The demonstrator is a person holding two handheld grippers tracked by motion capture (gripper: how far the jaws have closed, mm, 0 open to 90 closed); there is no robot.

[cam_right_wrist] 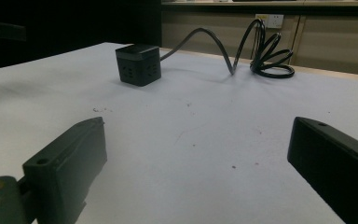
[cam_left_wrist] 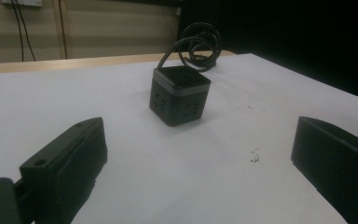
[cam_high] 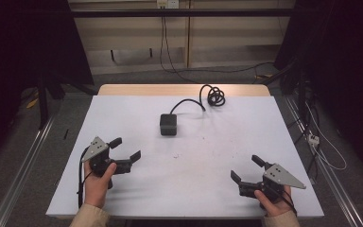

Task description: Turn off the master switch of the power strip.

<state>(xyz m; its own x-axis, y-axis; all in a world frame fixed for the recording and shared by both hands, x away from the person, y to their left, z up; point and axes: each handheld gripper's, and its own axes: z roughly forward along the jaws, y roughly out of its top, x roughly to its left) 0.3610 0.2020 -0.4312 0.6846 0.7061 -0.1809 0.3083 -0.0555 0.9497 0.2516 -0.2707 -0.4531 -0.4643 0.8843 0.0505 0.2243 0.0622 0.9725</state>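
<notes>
The small black cube-shaped power socket (cam_high: 168,125) sits toward the worktop's far edge, nearer the wide-open left claw (cam_high: 125,148) than the equally wide right claw (cam_high: 246,168).

Both forearms (cam_high: 89,216) cut off at the bottom edge; small specks (cam_left_wrist: 254,157) on the table too tiny to identify

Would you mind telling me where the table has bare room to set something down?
The table is bare between the left gripper, right gripper and black cube, and along both side edges. The far middle is crowded by the cube and its coiled cable.
</notes>
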